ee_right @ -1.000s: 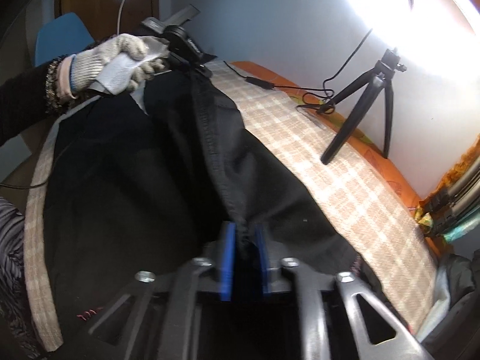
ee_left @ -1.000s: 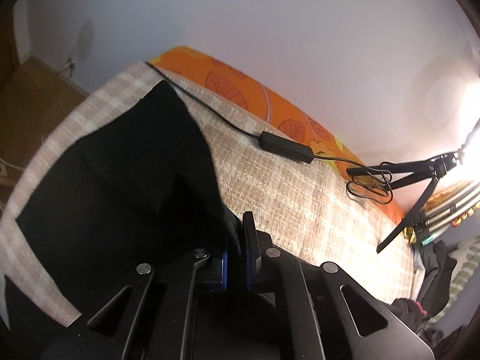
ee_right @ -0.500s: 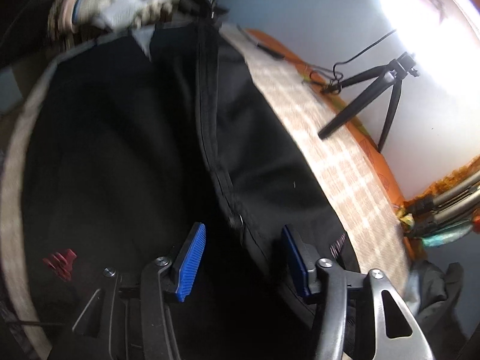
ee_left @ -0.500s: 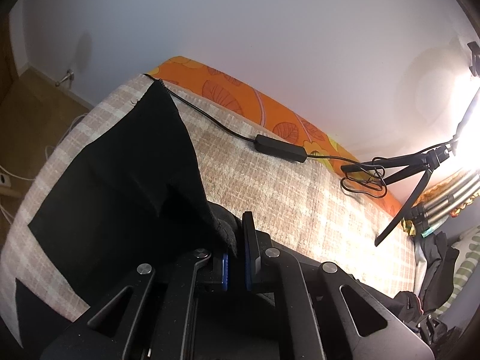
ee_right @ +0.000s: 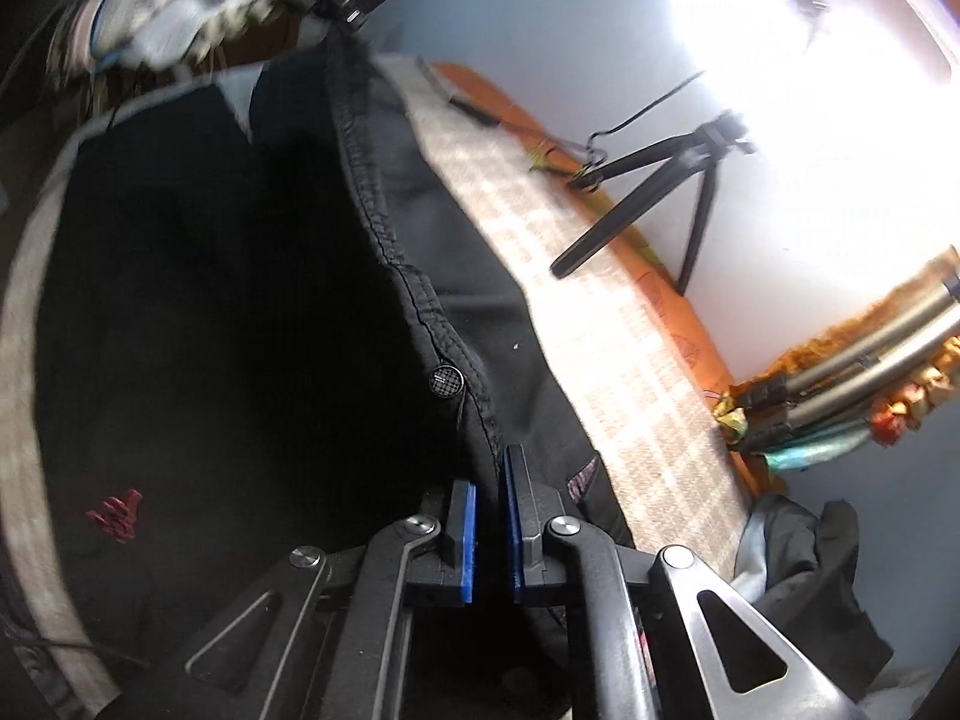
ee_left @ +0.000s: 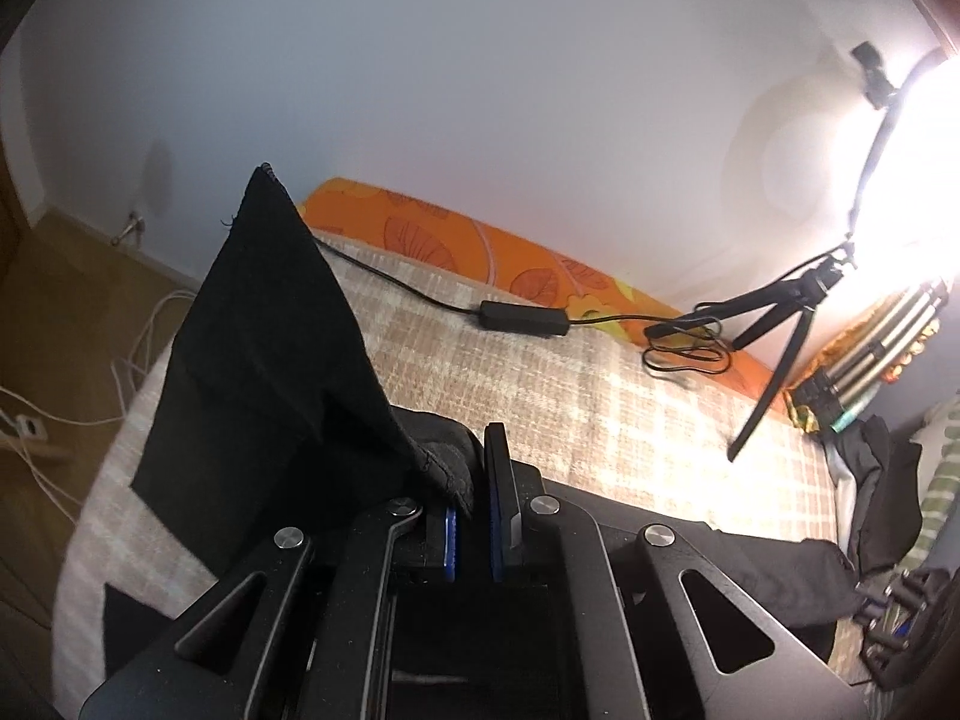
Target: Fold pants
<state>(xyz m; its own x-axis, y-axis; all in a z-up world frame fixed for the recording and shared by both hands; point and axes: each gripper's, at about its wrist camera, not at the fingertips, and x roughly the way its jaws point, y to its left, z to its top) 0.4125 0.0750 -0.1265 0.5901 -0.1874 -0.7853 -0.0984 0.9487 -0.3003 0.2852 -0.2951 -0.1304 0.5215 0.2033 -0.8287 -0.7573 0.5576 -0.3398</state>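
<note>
1. Left gripper (ee_left: 471, 498) was clamped on a bunched edge of the black pants (ee_left: 258, 324), lifting them at frame left over the plaid blanket (ee_left: 600, 396).
2. Right gripper (ee_right: 489, 516) had just been closing, pinching the pants' waistband seam (ee_right: 480, 408) at lower center.
3. Gloved hand (ee_right: 174, 6) sat upper left.

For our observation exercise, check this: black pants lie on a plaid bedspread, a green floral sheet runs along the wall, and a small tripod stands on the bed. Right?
One detail is off. The sheet along the wall is orange, not green, as the left wrist view shows. The black pants, plaid bedspread and tripod are as stated.
</note>
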